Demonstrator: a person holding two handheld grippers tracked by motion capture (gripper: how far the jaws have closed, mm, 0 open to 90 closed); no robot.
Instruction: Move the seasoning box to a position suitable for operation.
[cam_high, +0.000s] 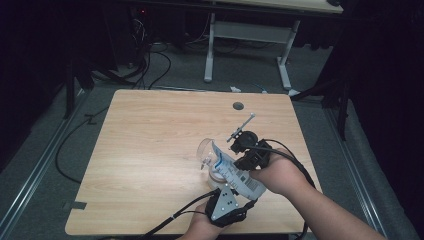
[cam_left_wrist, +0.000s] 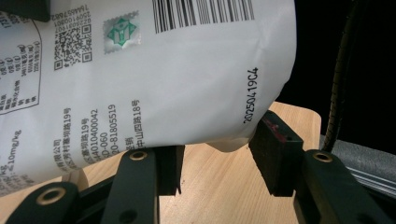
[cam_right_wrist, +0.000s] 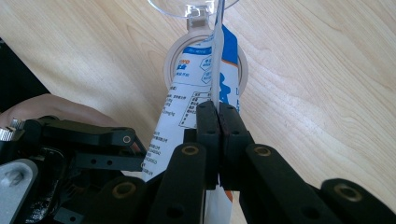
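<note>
Low and right of centre in the high view, a person is holding a white and blue printed pouch (cam_high: 239, 176) over a wooden table (cam_high: 150, 145), tilted toward a clear plastic jar (cam_high: 206, 151) lying beside it. The right gripper (cam_right_wrist: 218, 114) is pinching the pouch's flat edge, jaws nearly together. The left gripper (cam_left_wrist: 217, 154) is gripping the pouch's bulging bottom, jaws about half open with both pads touching it.

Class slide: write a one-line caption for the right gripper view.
Right hand-held gripper pinches the seam of a white-and-blue bag tilted over a clear container on the wooden table.
</note>
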